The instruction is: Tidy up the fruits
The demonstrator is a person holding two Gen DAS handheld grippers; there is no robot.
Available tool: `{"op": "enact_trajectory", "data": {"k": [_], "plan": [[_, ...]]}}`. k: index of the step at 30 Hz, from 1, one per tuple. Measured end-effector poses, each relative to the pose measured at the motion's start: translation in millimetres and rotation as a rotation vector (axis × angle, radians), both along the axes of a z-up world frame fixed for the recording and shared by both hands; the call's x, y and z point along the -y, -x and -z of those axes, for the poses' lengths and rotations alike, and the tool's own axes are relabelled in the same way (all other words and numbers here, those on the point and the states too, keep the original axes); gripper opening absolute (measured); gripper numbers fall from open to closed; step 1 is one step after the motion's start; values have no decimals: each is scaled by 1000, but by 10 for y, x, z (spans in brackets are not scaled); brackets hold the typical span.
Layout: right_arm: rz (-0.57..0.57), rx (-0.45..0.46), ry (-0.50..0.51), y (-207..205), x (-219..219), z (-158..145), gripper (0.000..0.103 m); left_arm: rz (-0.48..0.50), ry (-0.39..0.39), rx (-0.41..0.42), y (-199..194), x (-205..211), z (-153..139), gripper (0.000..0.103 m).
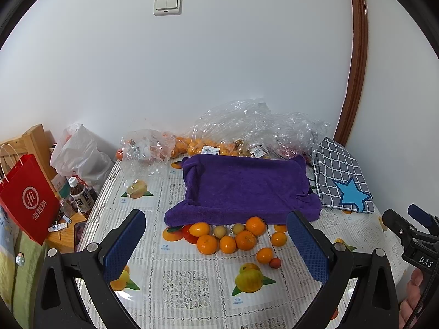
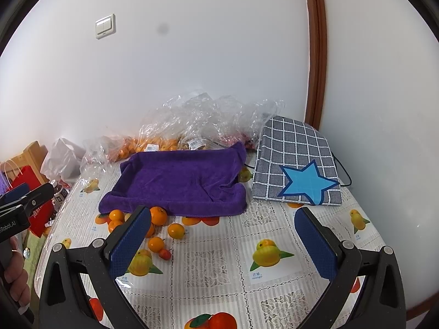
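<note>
1. Left gripper [image 1: 216, 242]: blue pads spread wide, empty, held above the table's near half.
2. Right gripper [image 2: 222, 242]: likewise spread wide, empty, over bare tablecloth [image 2: 219, 268] with free room between its fingers.
3. Loose oranges [image 1: 227, 237]: clustered just ahead of the left gripper, touching the front edge of the purple towel [image 1: 241, 186]; two small pale fruits among them, one small red fruit [image 1: 275, 262] at the near side.
4. Purple towel: draped over a tray-like form, mid-table, its edges raised.
5. Checked cloth with blue star [image 2: 297, 164]: right of the towel, near the wall.
6. Clear plastic bags [image 1: 247, 131]: along the far edge, holding more oranges.
</note>
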State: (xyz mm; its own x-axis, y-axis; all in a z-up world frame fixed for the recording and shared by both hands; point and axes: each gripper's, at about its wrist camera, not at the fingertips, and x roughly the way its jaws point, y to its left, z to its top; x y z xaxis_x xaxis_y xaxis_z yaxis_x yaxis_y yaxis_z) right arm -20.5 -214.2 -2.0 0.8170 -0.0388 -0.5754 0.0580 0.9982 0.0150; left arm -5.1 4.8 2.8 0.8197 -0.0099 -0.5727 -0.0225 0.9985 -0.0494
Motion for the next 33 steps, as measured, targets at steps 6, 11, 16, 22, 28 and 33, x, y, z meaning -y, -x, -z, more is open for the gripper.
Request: {"op": "enact_trajectory", "data": {"k": [6,11,16,22,28,33], "plan": [[-2,3,-2,6,-6,0,103,-3,1,1,17,22,-12,103],[-8,5,2,14,-35,-4,103,-3,3,5,27,27,-28,103],[-13,8,8,1,-55,2,103,-3,4,7,5,-1,-35,103],[-14,18,18,-10,-81,25,103,-4,16,6,-48,-55,-28,103],[-23,25,20,-80,-107,84,103,-9,16,25,-97,-122,36,103],[-41,-10,39,-232,-172,229,102,-31,43,-1,-230,-291,216,103]]}}
